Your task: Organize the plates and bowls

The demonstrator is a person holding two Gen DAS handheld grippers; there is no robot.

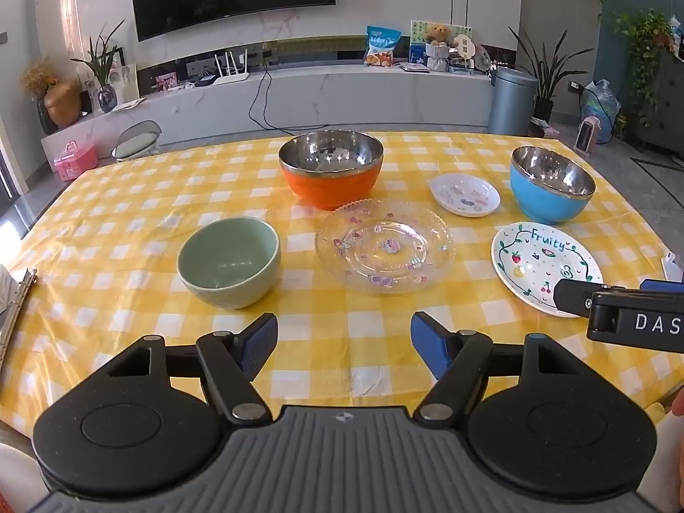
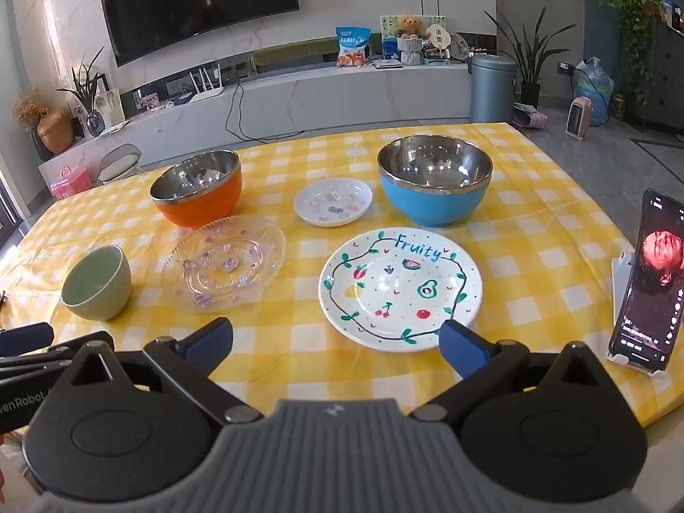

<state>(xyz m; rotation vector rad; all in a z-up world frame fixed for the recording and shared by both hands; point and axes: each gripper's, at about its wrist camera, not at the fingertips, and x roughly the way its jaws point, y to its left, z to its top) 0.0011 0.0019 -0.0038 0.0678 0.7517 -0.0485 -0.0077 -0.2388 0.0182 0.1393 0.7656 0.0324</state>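
Bowls: orange steel-lined bowl [image 1: 331, 169] at 12 o'clock, blue steel-lined bowl [image 1: 551, 185] at 2, pale green ceramic bowl [image 1: 228, 261] at 10, contents none. Left gripper [image 1: 344, 348], right gripper [image 2: 335, 344]: fingers spread wide, holding nothing. Phone on stand [image 2: 647, 282], cut off at 3.

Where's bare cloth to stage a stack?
Free: the cloth left of the orange bowl and behind the green bowl; also the near strip before the glass plate. Crowded: Fruity plate, small dish, blue bowl.
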